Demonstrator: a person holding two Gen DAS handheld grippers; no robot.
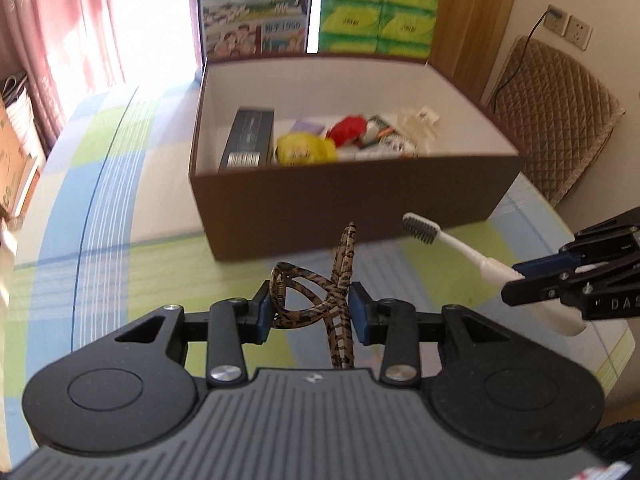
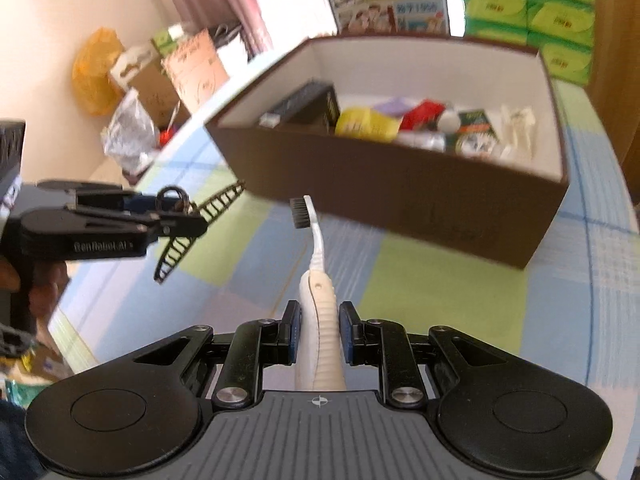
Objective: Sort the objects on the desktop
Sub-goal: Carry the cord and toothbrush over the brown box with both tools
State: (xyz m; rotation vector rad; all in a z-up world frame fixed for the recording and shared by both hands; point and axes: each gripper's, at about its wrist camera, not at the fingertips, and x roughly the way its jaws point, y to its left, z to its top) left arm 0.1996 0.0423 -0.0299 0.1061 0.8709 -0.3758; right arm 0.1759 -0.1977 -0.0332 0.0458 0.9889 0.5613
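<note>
Both grippers loaded, short of the brown storage box (image 1: 352,196).
Left gripper (image 1: 311,312): jaws closed on leopard-print hair claw clip (image 1: 320,300). Right gripper (image 2: 319,330): jaws clamp toothbrush (image 2: 316,264) handle, bristles toward box, likely for dropping in.

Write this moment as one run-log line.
left gripper: holds hair clip | right gripper: holds toothbrush | brown box: ahead, partly filled | both items above tablecloth

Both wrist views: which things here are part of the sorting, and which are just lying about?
Job: hair clip in left gripper; toothbrush in right gripper; brown box with items already sorted.

Lying about: tissue packs, milk carton, chair, floor bags.
</note>
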